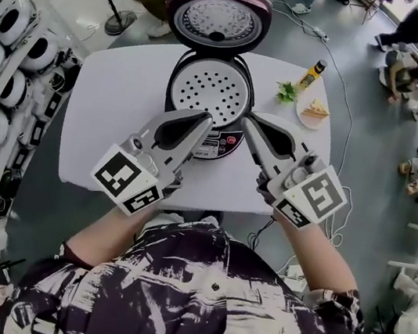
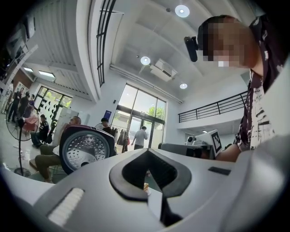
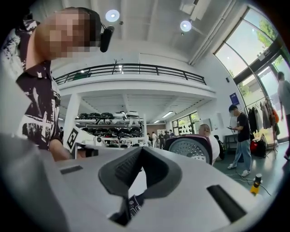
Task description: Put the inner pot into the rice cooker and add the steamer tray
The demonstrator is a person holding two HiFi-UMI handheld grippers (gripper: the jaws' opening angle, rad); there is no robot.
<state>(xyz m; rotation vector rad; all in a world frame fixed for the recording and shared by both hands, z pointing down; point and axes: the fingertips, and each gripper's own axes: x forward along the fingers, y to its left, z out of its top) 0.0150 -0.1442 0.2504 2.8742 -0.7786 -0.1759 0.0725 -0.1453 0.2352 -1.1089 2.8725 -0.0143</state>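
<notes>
Bright daylight, sharp, fisheye-warped edges

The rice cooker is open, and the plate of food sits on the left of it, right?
Not quite. The rice cooker is open, but the plate sits on the right of it, not the left. The head view shows this.

There was one tabletop [image 1: 116, 107]. On it were one rice cooker [image 1: 212, 53], one steamer tray [image 1: 210, 89], one plate [image 1: 303, 117], one food wedge [image 1: 316, 107], one bottle [image 1: 313, 72] and one green sprig [image 1: 286, 92]. There were two grippers: the left gripper [image 1: 200, 125] and the right gripper [image 1: 254, 128].
</notes>
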